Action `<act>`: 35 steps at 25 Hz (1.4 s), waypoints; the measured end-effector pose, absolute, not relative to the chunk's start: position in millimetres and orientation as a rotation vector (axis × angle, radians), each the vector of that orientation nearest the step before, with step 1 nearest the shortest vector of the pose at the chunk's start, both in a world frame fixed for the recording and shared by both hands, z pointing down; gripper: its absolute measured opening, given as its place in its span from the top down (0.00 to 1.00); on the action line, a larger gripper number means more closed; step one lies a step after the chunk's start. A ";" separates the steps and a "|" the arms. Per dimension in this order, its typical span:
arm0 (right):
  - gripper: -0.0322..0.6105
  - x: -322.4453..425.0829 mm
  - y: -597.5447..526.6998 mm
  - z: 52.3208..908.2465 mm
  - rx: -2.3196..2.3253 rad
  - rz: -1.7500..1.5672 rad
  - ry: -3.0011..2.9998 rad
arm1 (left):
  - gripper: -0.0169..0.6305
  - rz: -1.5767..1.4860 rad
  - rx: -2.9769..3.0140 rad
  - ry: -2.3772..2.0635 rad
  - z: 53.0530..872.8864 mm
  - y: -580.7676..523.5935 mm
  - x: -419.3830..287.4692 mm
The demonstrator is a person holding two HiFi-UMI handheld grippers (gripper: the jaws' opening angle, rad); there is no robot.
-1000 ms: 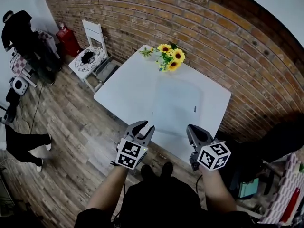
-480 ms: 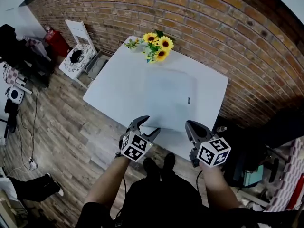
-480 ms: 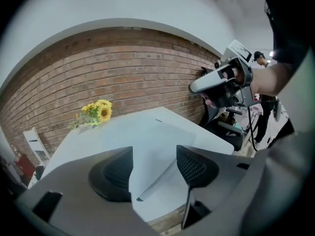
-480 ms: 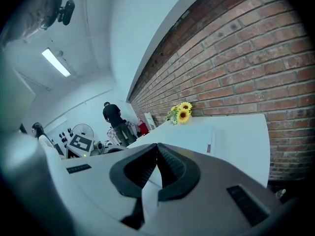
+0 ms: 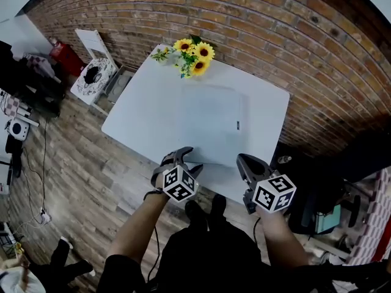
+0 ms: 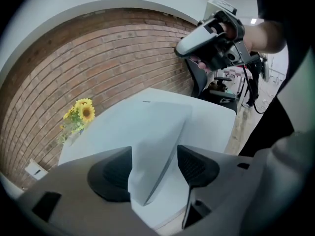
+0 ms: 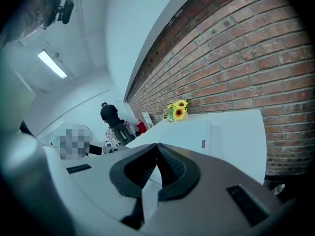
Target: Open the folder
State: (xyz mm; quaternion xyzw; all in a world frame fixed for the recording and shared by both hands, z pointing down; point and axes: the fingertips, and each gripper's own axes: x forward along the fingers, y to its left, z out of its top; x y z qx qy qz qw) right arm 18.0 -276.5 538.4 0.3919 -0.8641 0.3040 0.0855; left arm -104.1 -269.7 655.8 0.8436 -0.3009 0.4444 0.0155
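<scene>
A pale, translucent folder [image 5: 211, 122] lies shut and flat in the middle of the white table [image 5: 137, 124], with a small dark label [image 5: 237, 125] near its right edge. My left gripper [image 5: 185, 159] hangs over the table's near edge by the folder's near left corner. Its jaws are opening, and the pads [image 6: 197, 166] touch nothing. In the left gripper view [image 6: 155, 163] the folder [image 6: 157, 124] shows past the gap. My right gripper [image 5: 244, 162] hovers at the near edge further right, shut and empty. In its own view [image 7: 157, 149] the folder [image 7: 192, 132] lies ahead.
A bunch of sunflowers [image 5: 189, 49] stands at the table's far corner against the brick wall [image 5: 275, 35]. A white chair [image 5: 91, 72] stands left of the table on the wooden floor. A dark office chair [image 5: 317, 206] is at my right.
My left gripper has sunk toward the table's near edge, rolled, and its jaws have spread wide. The right gripper has dropped slightly and stays shut.
</scene>
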 end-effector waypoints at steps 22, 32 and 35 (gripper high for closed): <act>0.93 23.3 -273.1 533.6 1.160 0.917 -2.587 | 0.58 1.599 2.658 -0.831 658.7 -272.2 -97.2; 0.93 24.2 -273.8 532.9 1.163 0.921 -2.581 | 0.65 1.871 2.742 -0.749 663.2 -267.6 -90.2; 0.93 23.6 -273.6 532.8 1.162 0.920 -2.581 | 0.65 1.868 2.742 -0.735 663.4 -267.0 -90.2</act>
